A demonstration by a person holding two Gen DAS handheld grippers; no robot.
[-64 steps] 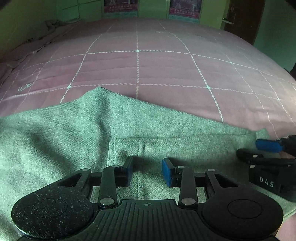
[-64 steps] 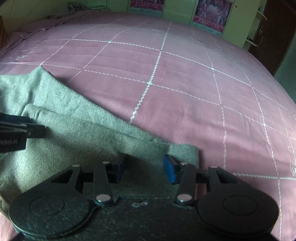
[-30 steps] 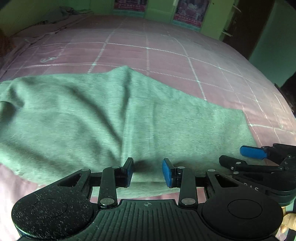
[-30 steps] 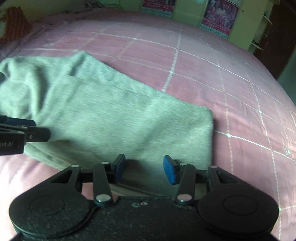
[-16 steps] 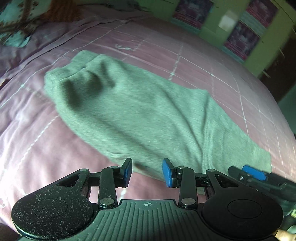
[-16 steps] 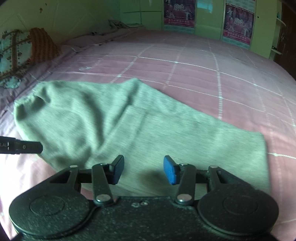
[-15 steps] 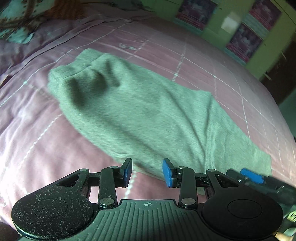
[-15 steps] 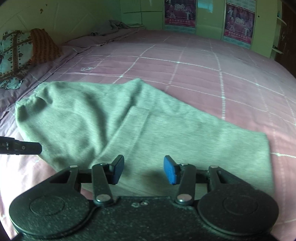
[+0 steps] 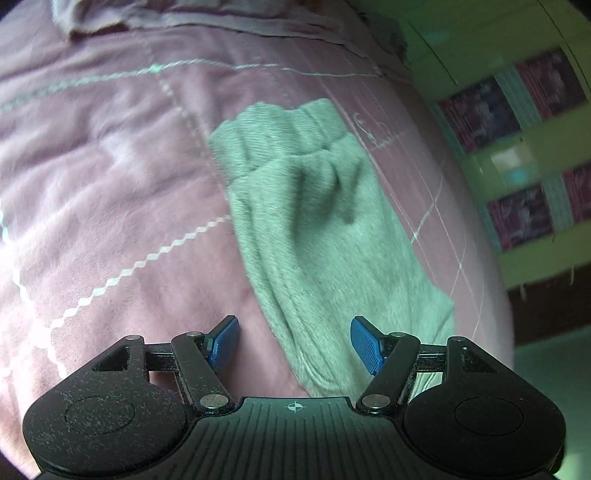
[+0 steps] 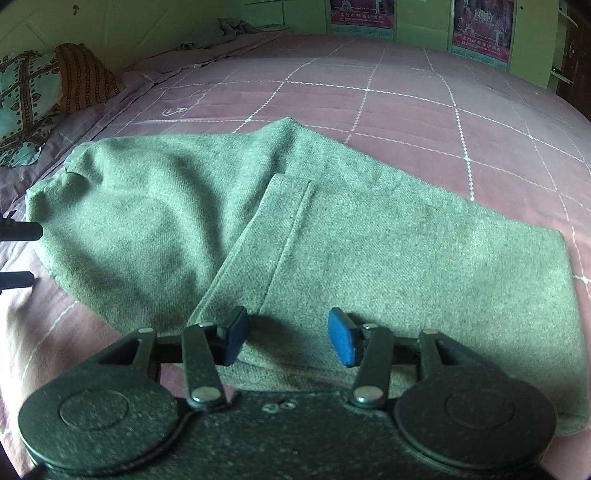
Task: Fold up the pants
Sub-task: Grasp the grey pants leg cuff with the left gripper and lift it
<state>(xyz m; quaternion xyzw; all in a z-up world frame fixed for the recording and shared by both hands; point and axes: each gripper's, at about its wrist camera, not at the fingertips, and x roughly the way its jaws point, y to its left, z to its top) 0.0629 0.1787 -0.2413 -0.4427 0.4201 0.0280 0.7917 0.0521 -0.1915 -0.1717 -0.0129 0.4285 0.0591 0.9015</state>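
Note:
The grey-green pants (image 10: 332, 236) lie folded on the pink quilted bed, the waistband end to the left and a leg hem flap (image 10: 273, 236) on top. My right gripper (image 10: 288, 338) is open and empty just above the pants' near edge. In the left wrist view the pants (image 9: 332, 236) run away from me, with the gathered waistband (image 9: 280, 136) at the far end. My left gripper (image 9: 295, 345) is open wide and empty, above the pants' near end. Its fingers (image 10: 18, 230) show at the left edge of the right wrist view, beside the waistband end.
The pink bedspread (image 10: 406, 110) with white stitched squares stretches far behind the pants. Patterned pillows (image 10: 33, 92) lie at the left head of the bed. A crumpled sheet (image 9: 184, 18) lies at the far edge. Green walls with posters (image 10: 480, 26) stand behind.
Both grippers have let go of the pants and drawn back. My left gripper has swung round to the left end of the pants and opened wider. The pants lie still.

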